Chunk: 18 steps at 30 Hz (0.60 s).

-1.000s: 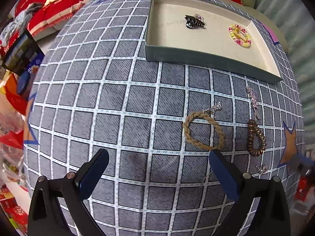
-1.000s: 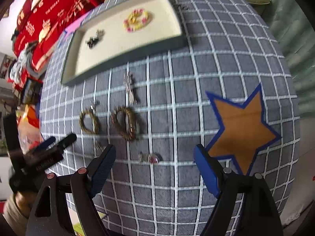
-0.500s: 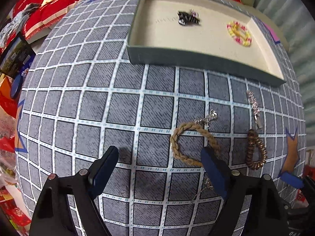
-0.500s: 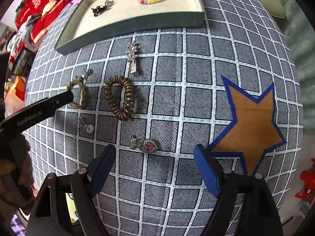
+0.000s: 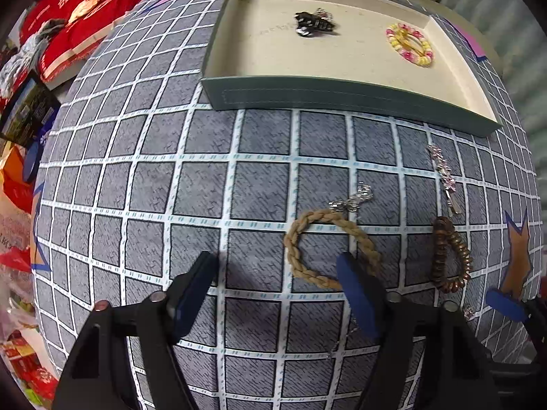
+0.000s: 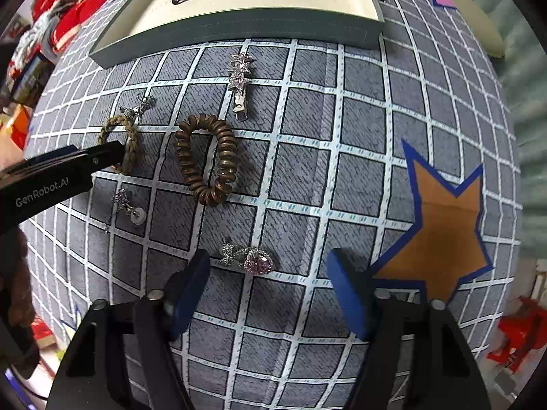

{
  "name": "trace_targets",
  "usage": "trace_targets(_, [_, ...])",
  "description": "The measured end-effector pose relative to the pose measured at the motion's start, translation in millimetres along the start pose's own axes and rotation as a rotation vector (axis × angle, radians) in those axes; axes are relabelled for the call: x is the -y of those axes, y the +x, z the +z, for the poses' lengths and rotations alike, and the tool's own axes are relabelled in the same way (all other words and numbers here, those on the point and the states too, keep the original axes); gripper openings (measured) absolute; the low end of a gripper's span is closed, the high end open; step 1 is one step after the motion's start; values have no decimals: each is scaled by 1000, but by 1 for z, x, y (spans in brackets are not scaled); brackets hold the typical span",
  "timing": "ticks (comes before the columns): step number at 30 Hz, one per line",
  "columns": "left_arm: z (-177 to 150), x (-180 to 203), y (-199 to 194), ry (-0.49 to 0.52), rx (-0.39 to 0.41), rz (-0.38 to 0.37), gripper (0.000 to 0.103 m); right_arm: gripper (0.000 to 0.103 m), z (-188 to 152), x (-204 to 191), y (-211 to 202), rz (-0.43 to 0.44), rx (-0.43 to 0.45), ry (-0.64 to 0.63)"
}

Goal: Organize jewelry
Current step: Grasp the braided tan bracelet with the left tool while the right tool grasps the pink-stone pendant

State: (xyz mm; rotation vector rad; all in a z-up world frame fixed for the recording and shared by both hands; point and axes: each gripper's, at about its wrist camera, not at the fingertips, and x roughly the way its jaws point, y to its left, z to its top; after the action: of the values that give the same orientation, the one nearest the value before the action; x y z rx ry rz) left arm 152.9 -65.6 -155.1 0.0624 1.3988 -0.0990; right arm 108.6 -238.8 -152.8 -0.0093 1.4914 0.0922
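Now left gripper [image 5: 278, 275] jaws narrowing, empty, perhaps touching braided bracelet [image 5: 330, 249], right gripper [image 6: 268, 270] likewise empty.

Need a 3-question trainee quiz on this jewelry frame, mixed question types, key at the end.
1. True or false: the tray holds three items.
2. Which lies nearest the right gripper? A) star clip B) coil tie C) pink brooch
3. Fill in: the left gripper hovers beside the braided ____.

Key: 1 false, it holds two: black clip and beaded bracelet. 2 C. 3 bracelet. Both jaws have just been closing, nothing gripped yet.
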Motion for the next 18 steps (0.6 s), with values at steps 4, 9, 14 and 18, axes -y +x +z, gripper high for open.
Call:
trace_targets(4, [3, 19, -9, 34, 2, -6, 63, 47, 2, -19, 4, -49, 15, -31])
trace_targets(9, [7, 48, -15, 76, 9, -21, 24, 32, 2, -32, 7, -59, 19, -40])
trace_targets(14, [10, 55, -23, 16, 4, -82, 15, 31, -1, -21, -1, -18, 11, -3])
trace_targets(18, [8, 56, -29, 2, 17, -111, 15, 31, -5, 1, -9, 42, -1, 58])
